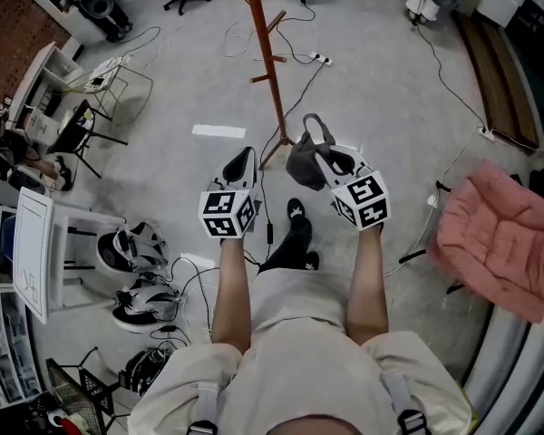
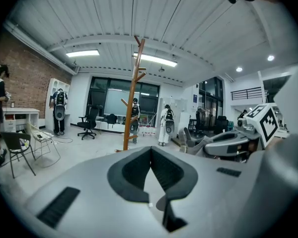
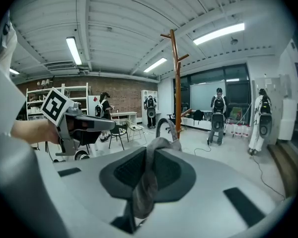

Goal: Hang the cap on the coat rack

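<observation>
The right gripper (image 1: 326, 157) pinches the grey cap (image 1: 302, 169), which hangs at its nine o'clock with the coat rack (image 1: 268, 62) toward twelve, while the left gripper (image 1: 243, 157) is closed on nothing.

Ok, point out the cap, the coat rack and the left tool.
cap (image 1: 300, 167), head view, its grey crown fabric.
coat rack (image 1: 267, 62), head view, middle of its wooden pole.
left tool (image 2: 150, 151), left gripper view, where its shut jaws meet.

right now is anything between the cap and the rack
Nothing visible does. The right gripper is shut on the cap, and only bare floor lies between it and the rack ahead.
</observation>
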A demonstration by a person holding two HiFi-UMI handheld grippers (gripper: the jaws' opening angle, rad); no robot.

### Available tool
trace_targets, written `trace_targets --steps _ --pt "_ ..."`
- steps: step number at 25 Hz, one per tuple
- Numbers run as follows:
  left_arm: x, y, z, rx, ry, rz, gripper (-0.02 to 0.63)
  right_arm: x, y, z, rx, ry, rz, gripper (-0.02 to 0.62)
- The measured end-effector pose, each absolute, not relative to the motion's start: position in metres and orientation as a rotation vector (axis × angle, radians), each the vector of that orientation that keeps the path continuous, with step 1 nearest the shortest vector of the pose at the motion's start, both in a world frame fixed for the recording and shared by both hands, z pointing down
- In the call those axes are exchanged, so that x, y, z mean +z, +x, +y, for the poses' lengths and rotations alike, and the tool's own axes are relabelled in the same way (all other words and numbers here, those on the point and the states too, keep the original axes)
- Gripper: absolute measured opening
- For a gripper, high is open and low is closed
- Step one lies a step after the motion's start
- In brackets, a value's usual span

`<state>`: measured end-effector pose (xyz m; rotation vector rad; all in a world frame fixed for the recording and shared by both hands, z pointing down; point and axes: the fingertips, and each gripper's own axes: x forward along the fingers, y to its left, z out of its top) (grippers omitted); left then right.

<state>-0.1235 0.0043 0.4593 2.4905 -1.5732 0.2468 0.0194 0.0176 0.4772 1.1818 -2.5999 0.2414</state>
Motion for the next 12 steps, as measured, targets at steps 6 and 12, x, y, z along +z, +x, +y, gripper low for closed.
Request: trace_targets --steps 6,12 --pt "0.463 -0.133 -0.022 0.228 2.475 -1.59 0.008 0.488 0.008 -0.004 0.245 1.14 -2.604 0.034" --pt "0.463 -0.123 -0.06 0.196 2.463 -1.591 0.008 0.492 0.006 -0.033 0.22 1.079 -2.597 0.035"
